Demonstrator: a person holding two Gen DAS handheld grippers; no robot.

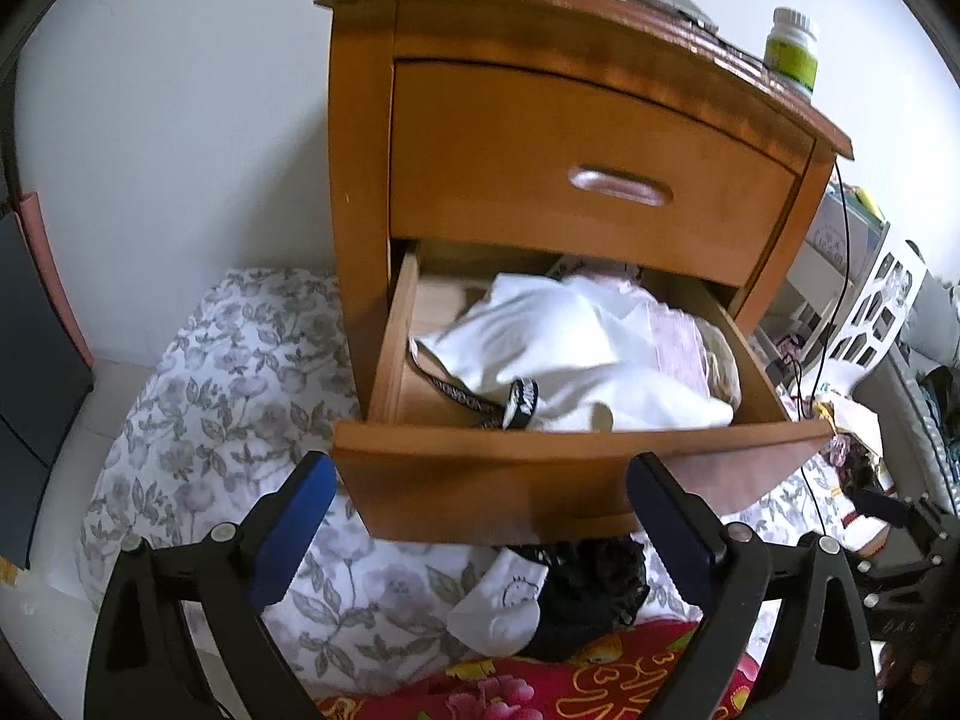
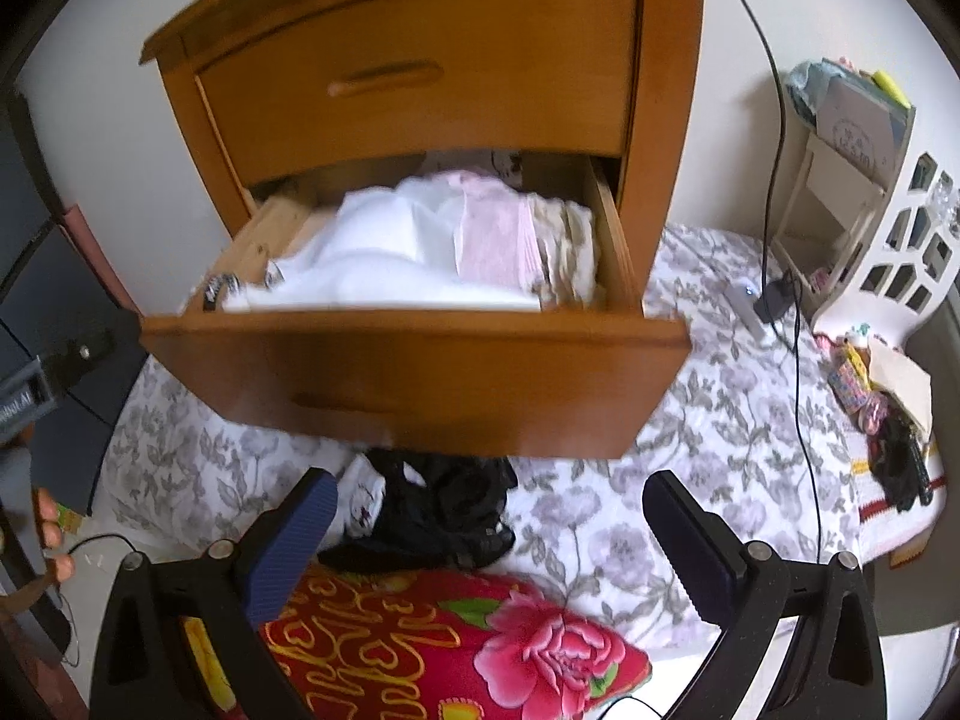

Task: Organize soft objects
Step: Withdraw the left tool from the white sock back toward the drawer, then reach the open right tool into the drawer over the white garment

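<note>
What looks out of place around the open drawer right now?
A black strap trails loose over the white cloth heaped in the lower drawer. A white sock and black garment lie on the bedding beneath the drawer, not put away.

Wooden nightstand (image 1: 576,180) against plain white wall (image 1: 180,120); upper drawer closed, lower drawer pulled out. Bed with grey floral cover (image 2: 708,420) below. White cut-out shelf unit (image 2: 888,240) at right. Black cable (image 2: 798,360) hangs down across bed. Dark cabinet (image 1: 36,372) at left. Soft daylight
</note>
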